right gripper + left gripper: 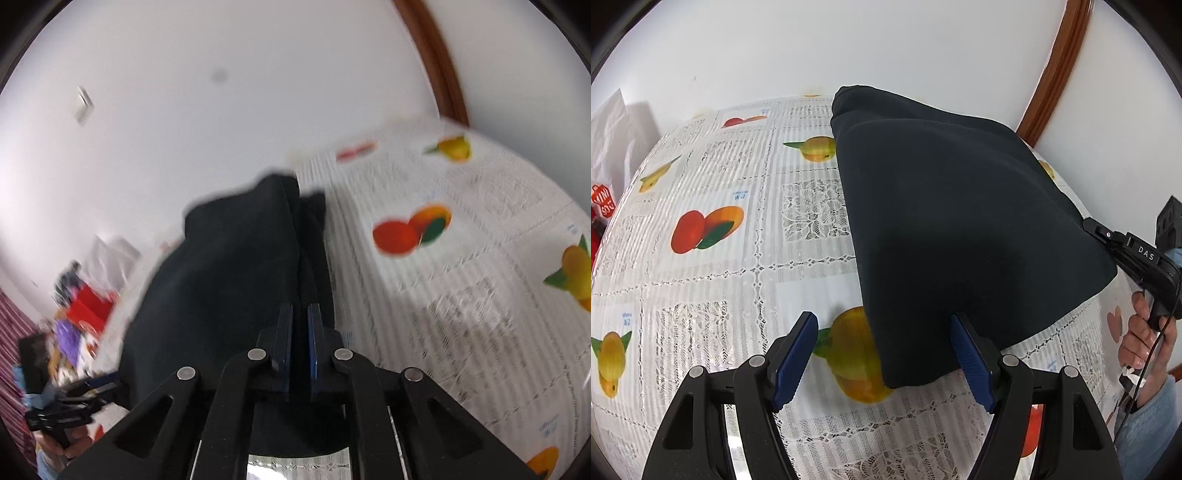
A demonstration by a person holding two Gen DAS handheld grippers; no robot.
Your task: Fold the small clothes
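Garment: we see a dark navy piece of clothing [945, 221] on the worktop [731, 266], its far end bunched near the wall and its right side lifted off the surface.
Worktop cover: a white lace-pattern cloth printed with mangoes and other fruit; one printed mango [849, 354] lies partly under the near corner of the garment.
Left claw [886, 354]: released, its blue pads [796, 358] standing wide apart; the near corner of the garment sits between them, and the right pad is just at the fabric's edge, though we see no pinch.
Right claw [300, 345]: clenched on the garment, its pads drawn almost together with a fold of dark fabric [221, 280] running between them; in the left wrist view it [1087, 223] meets the garment's right edge and holds it up.
Person: a hand [1145, 339] in a light blue sleeve [1145, 424] grips the right claw's handle.
Background: a white wall [849, 44], a curved brown wooden frame [1056, 70], and a red bag [602, 201] at the far left.
Sharpness: the right wrist view is blurred, so we cannot read its finer detail.
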